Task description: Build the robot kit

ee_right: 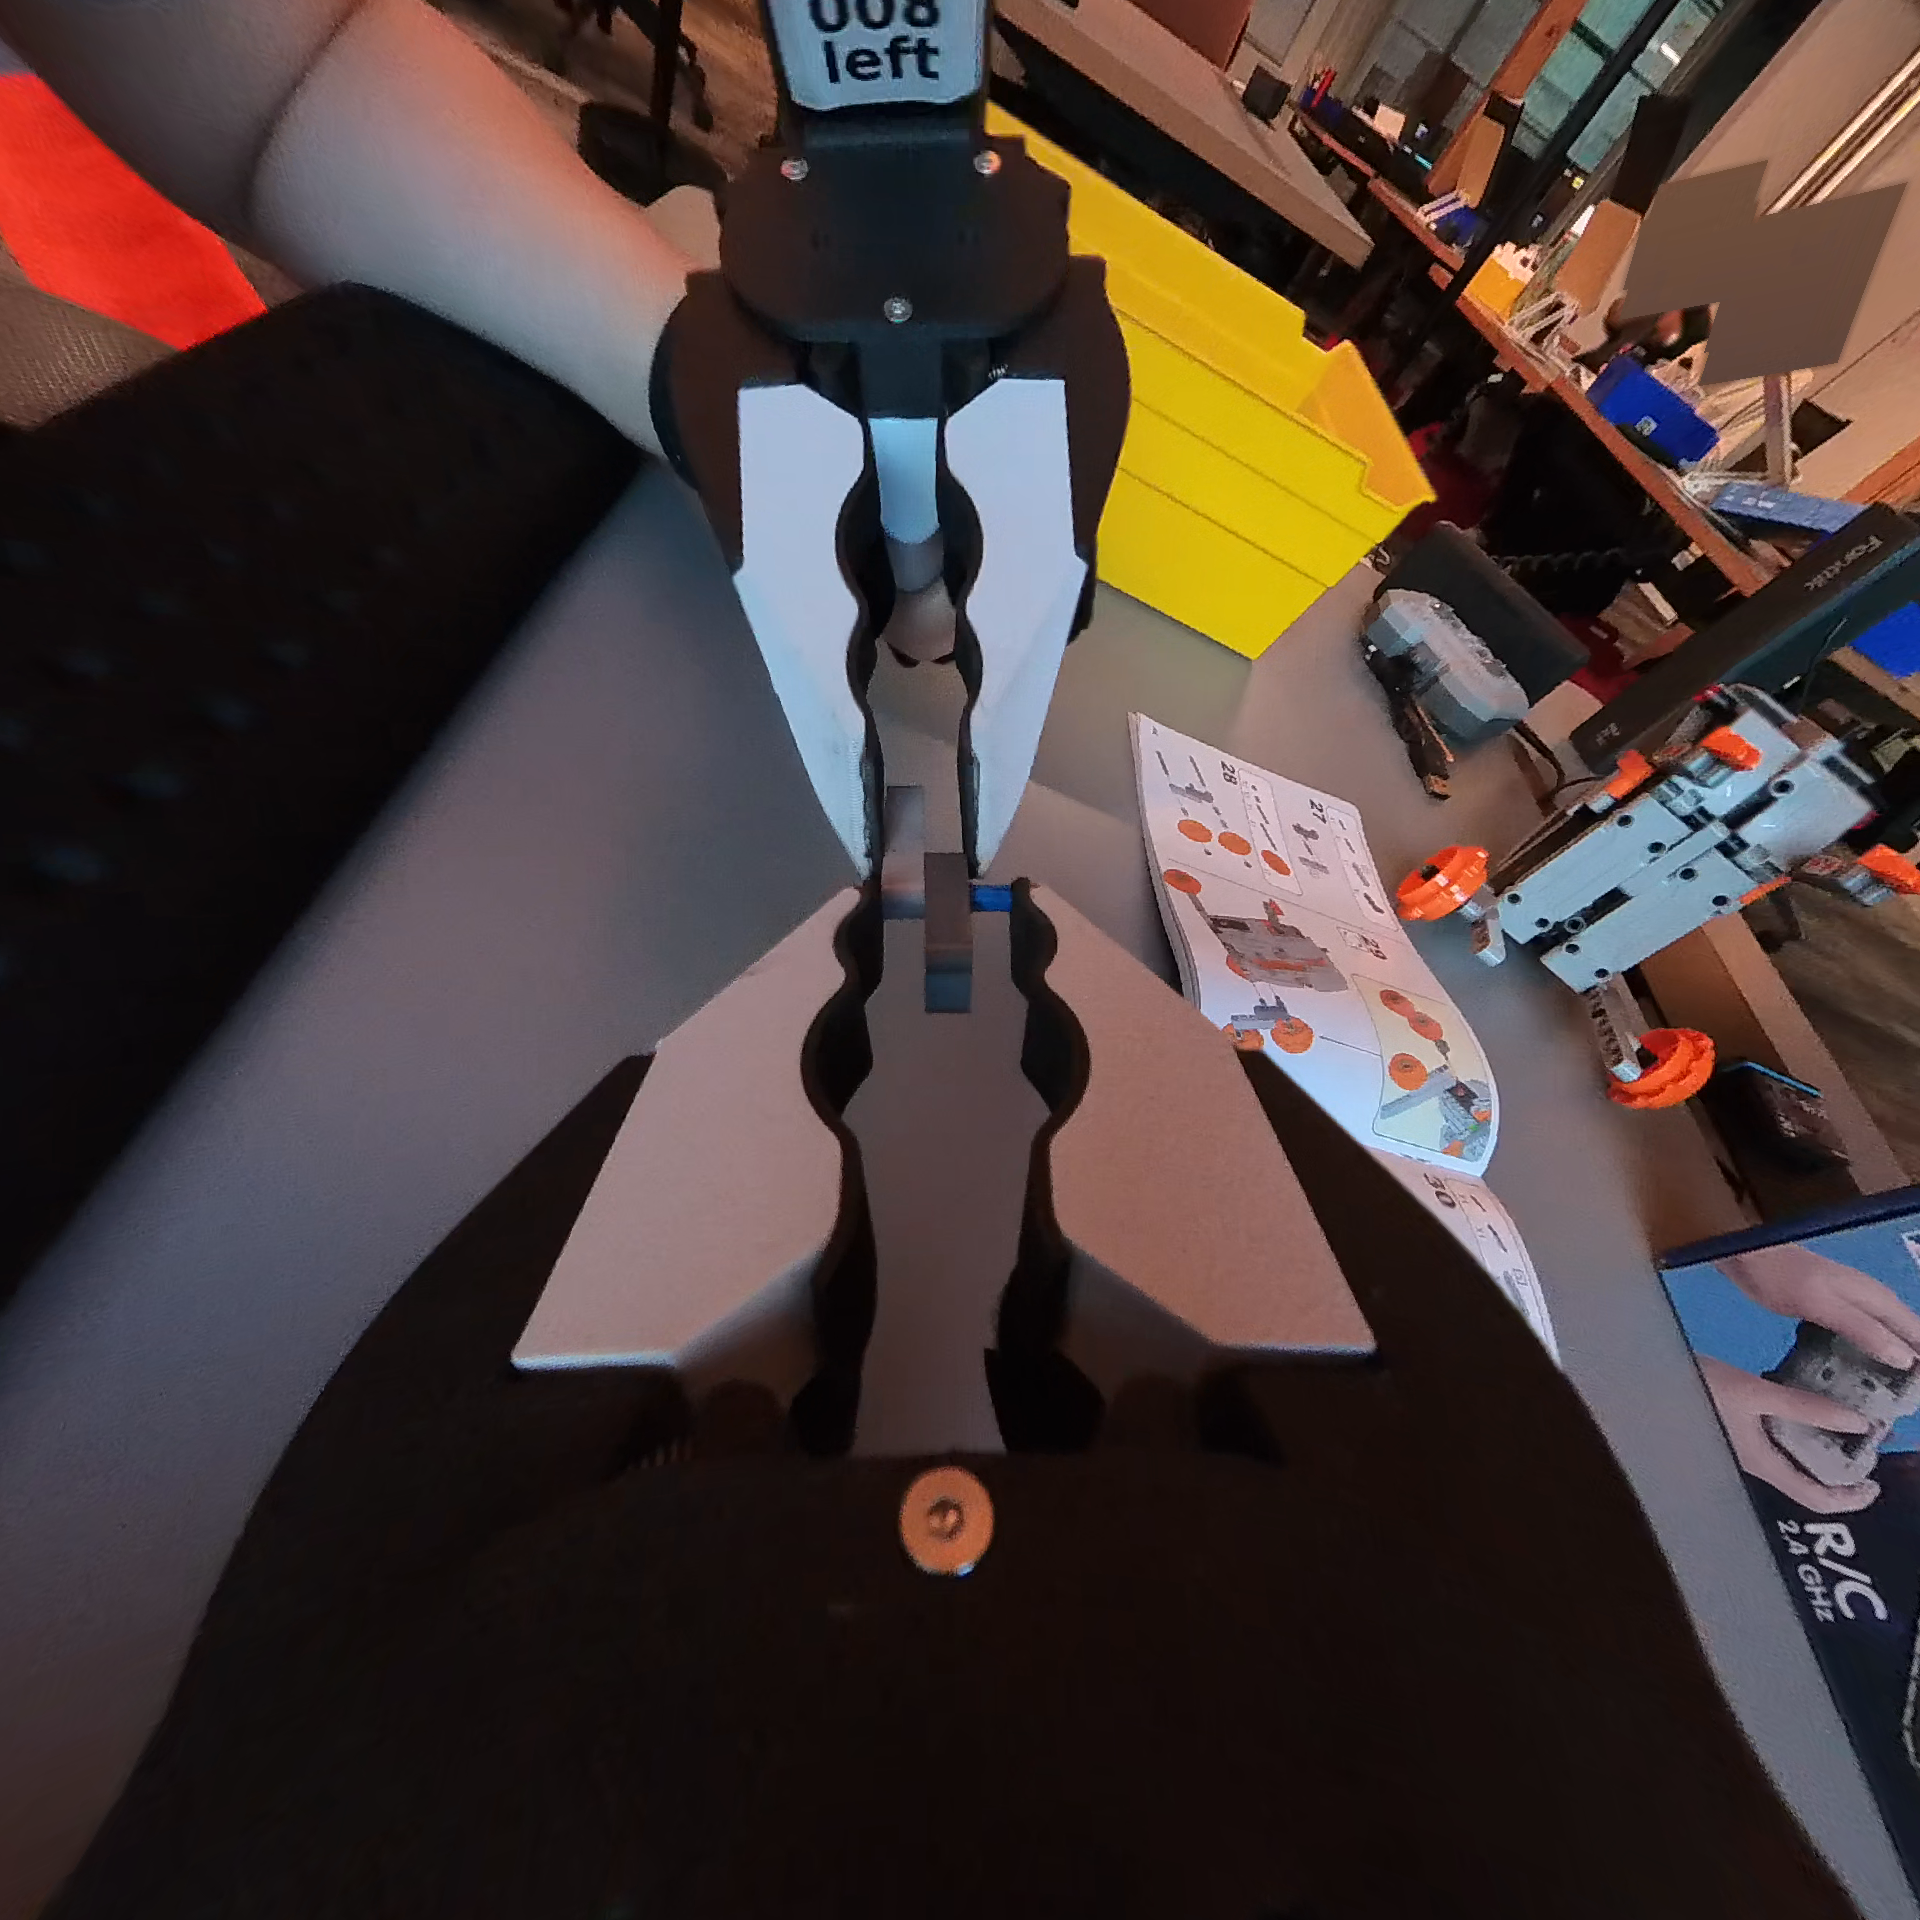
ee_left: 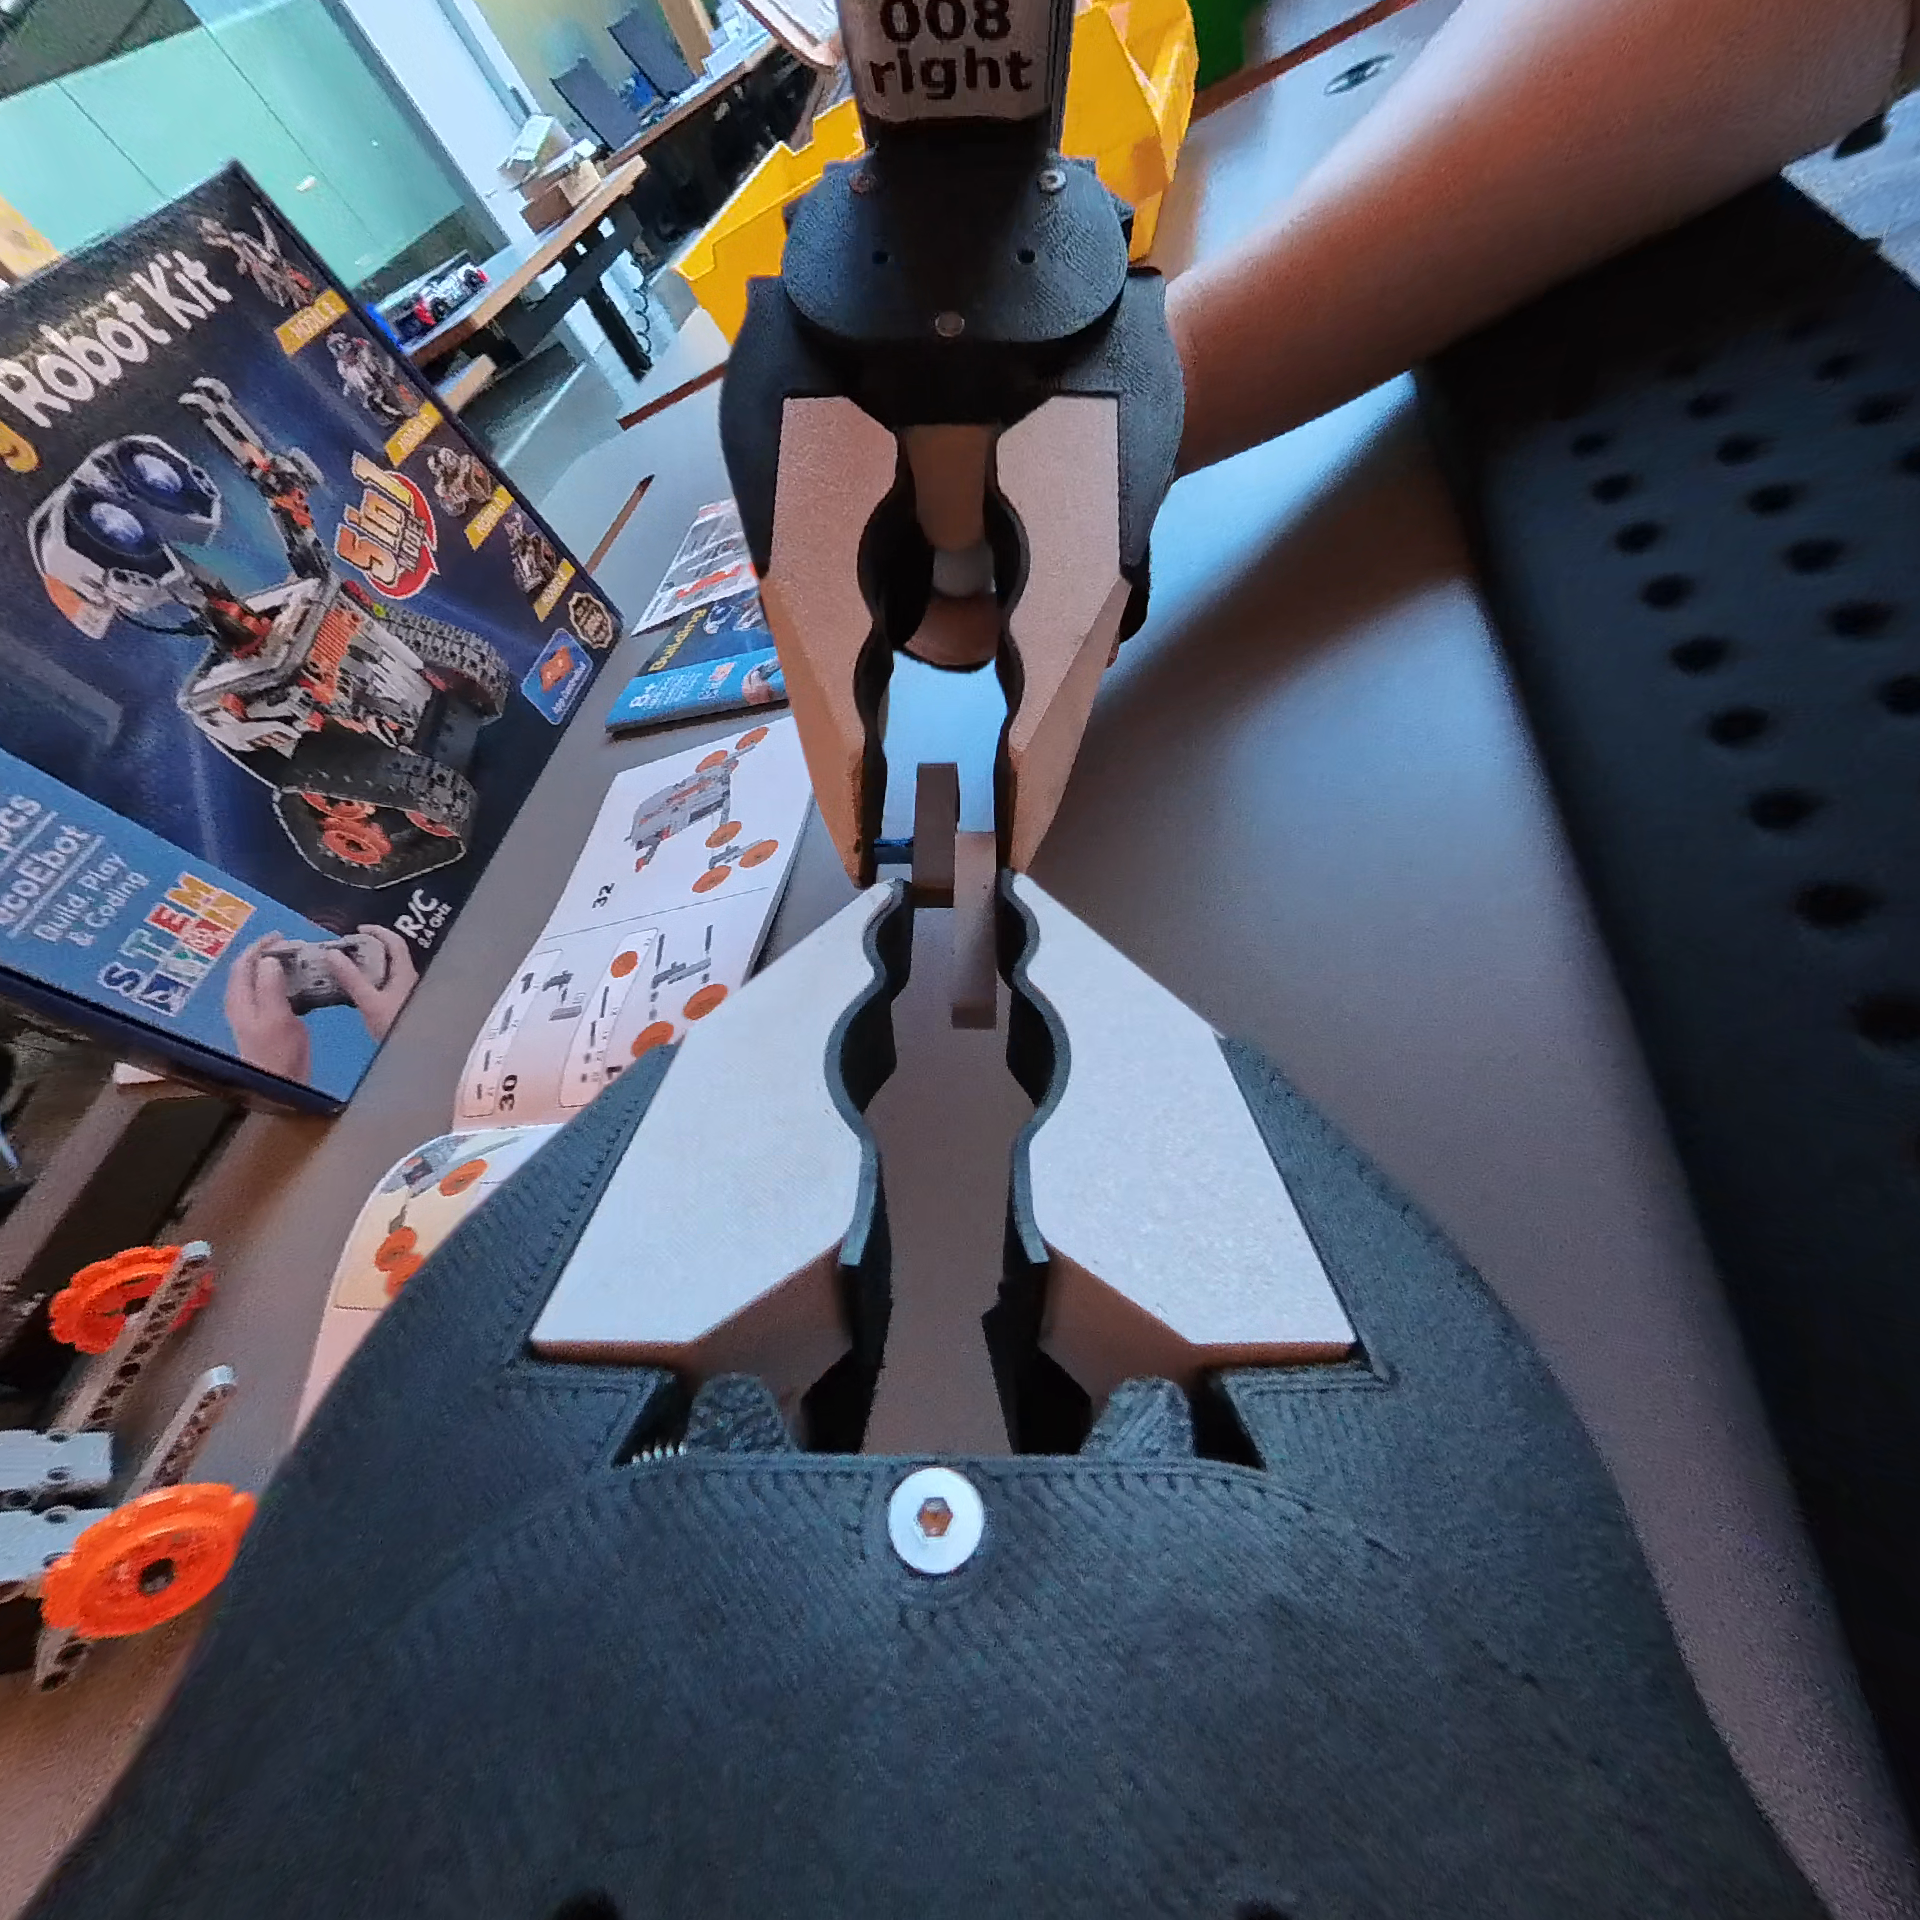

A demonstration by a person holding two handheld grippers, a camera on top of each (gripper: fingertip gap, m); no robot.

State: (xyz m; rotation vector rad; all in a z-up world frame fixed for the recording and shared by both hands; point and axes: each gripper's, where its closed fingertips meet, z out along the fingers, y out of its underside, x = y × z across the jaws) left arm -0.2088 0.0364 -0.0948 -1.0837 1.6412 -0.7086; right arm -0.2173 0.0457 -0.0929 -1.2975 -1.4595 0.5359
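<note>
My two grippers meet tip to tip above a grey table [ee_left: 1299, 831]. My left gripper [ee_left: 956, 888] is shut on a small flat grey-brown beam [ee_left: 975, 956] that stands on edge between its fingertips. My right gripper [ee_right: 943, 899] is shut on a small dark beam [ee_right: 948, 945] with a short blue pin [ee_right: 992, 896] sticking out sideways. In the left wrist view the right gripper [ee_left: 940, 868] comes in from above, with its beam [ee_left: 935, 821] and pin [ee_left: 891, 847] overlapping mine. In the right wrist view the left gripper [ee_right: 923, 871] holds its grey beam [ee_right: 904, 826] against the dark one.
A blue robot kit box [ee_left: 260, 623] and an open instruction booklet [ee_left: 665, 883] [ee_right: 1299, 935] lie beside the grippers. A part-built grey model with orange wheels [ee_right: 1662, 862] [ee_left: 135, 1558] sits past them. Yellow bins [ee_right: 1247, 416] stand behind. A black perforated surface [ee_left: 1714, 623] and a forearm [ee_left: 1455, 260] flank the other side. The tips of both grippers are at nearly the same place.
</note>
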